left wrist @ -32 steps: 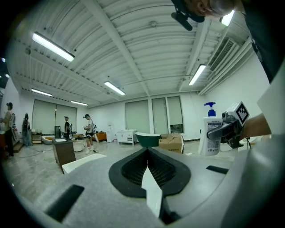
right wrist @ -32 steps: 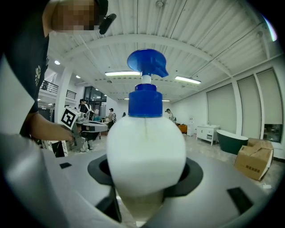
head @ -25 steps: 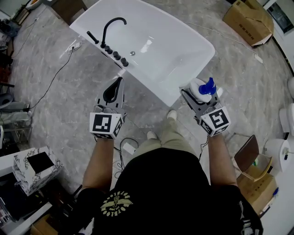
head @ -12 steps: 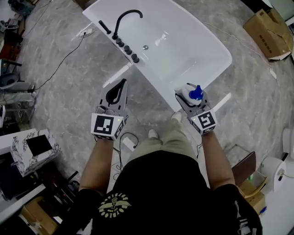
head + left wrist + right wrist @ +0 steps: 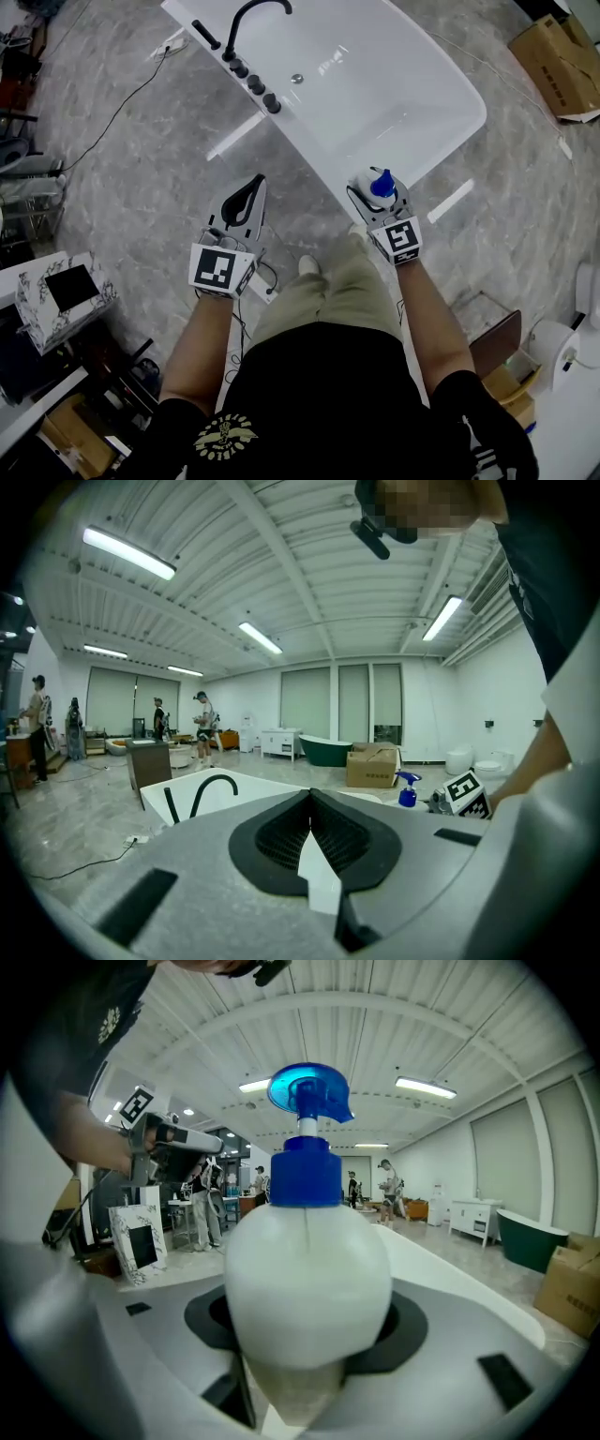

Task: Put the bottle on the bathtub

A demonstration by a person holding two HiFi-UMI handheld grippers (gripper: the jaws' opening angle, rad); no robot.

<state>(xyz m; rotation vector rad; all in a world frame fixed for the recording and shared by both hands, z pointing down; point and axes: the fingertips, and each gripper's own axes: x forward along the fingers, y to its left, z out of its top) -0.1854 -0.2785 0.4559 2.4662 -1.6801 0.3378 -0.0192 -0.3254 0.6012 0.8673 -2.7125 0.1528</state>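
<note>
A white bottle point(image 5: 370, 190) with a blue pump top point(image 5: 307, 1091) sits clamped in my right gripper point(image 5: 373, 196), which is shut on it. The bottle point(image 5: 307, 1279) fills the middle of the right gripper view and stands upright. It hangs just off the near rim of the white bathtub point(image 5: 412, 150), by the tub's near right end. My left gripper point(image 5: 246, 195) is shut with nothing in it, held over the floor left of the tub; its jaws meet in the left gripper view point(image 5: 311, 829). The bottle point(image 5: 407, 788) also shows small at the right there.
A black faucet point(image 5: 251, 11) and several black knobs point(image 5: 255, 84) line the tub's left rim. A cable point(image 5: 122, 114) runs over the marble floor at left. A marbled box point(image 5: 58, 298) stands at lower left, cardboard boxes point(image 5: 555, 56) at upper right. People stand far off point(image 5: 201, 726).
The right gripper with the bottle has moved left and in toward the tub's near rim. The head view has shifted, so the tub sits higher and nearer. The left gripper stays much the same.
</note>
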